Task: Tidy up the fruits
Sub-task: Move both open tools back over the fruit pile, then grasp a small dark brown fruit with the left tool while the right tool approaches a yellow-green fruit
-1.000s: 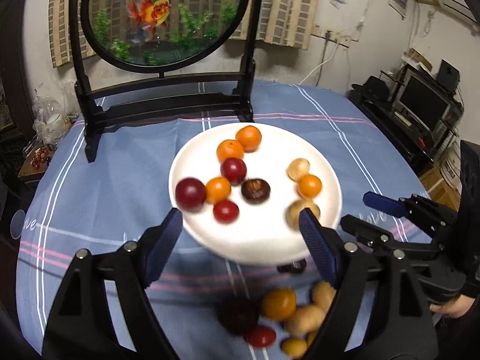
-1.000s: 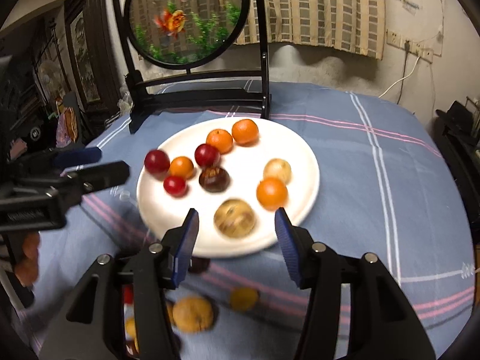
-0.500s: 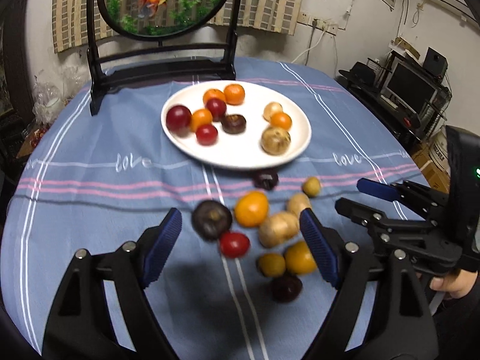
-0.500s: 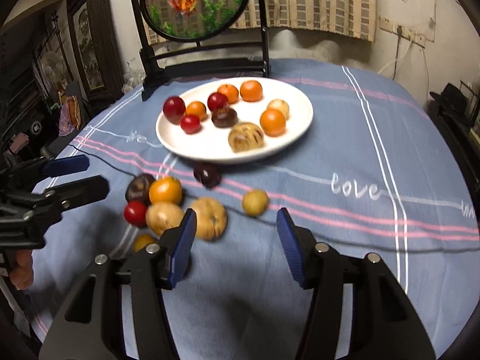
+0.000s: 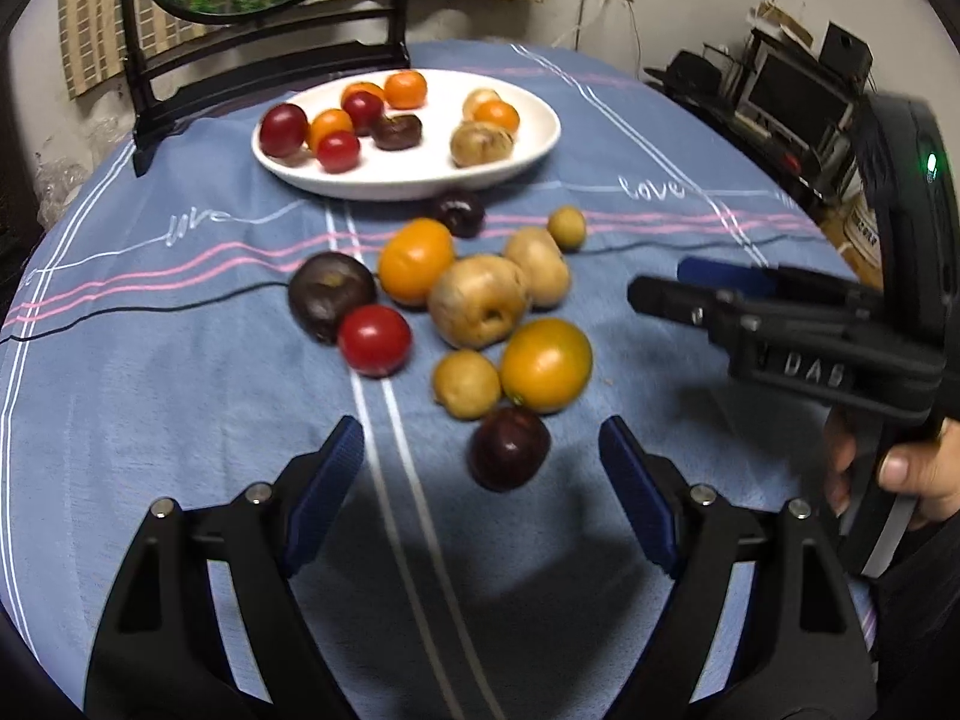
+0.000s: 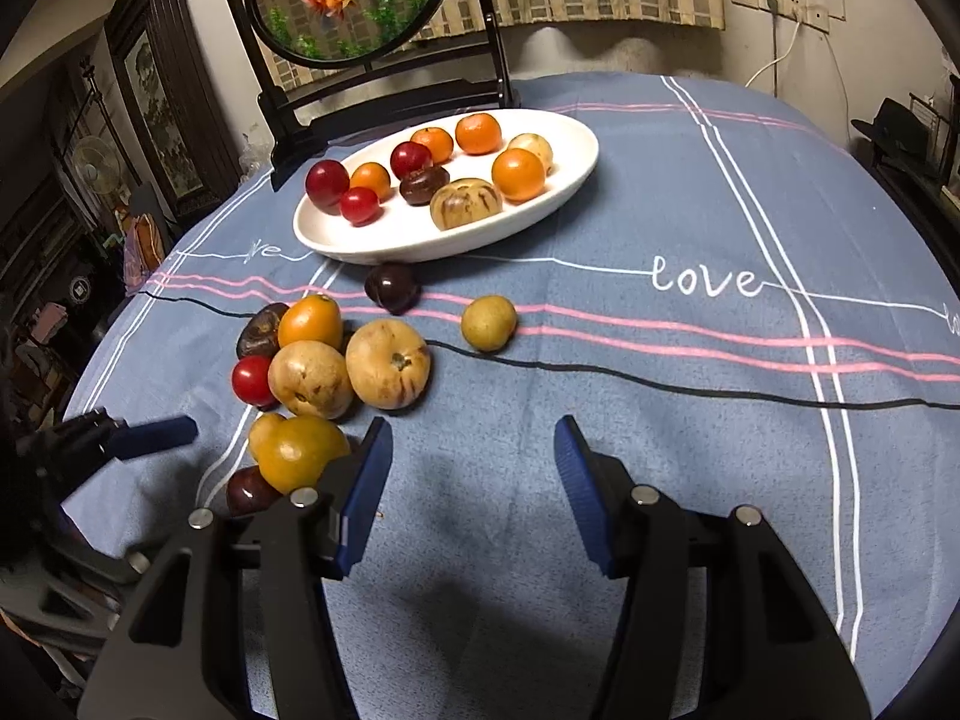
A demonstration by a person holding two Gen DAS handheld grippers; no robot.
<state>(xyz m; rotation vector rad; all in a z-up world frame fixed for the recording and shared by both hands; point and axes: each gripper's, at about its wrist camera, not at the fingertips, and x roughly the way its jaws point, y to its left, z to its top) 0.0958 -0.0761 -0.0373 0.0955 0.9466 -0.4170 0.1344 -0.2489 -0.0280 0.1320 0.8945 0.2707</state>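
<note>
A white plate (image 5: 528, 147) (image 6: 576, 180) holds several fruits: oranges, red plums, a dark fruit, tan fruits. Loose fruits lie on the blue cloth in front of it: a dark plum (image 5: 509, 447), an orange (image 5: 545, 365), a big tan fruit (image 5: 477, 309) (image 6: 309, 378), a red tomato (image 5: 375, 339) (image 6: 253, 380), a dark fruit (image 5: 330, 294). My left gripper (image 5: 480, 462) is open, just before the dark plum. My right gripper (image 6: 472, 450) is open and empty, right of the pile; it also shows in the left wrist view (image 5: 690, 288).
A round fish picture on a black stand (image 6: 384, 90) stands behind the plate. A small yellow-green fruit (image 6: 488, 322) and a dark plum (image 6: 392, 287) lie apart near the plate's front rim. Furniture and electronics (image 5: 792, 84) stand off the table's right.
Both grippers have pulled back from over the plate toward the table's near side. The loose fruit pile has come into full view. Both stay open.
</note>
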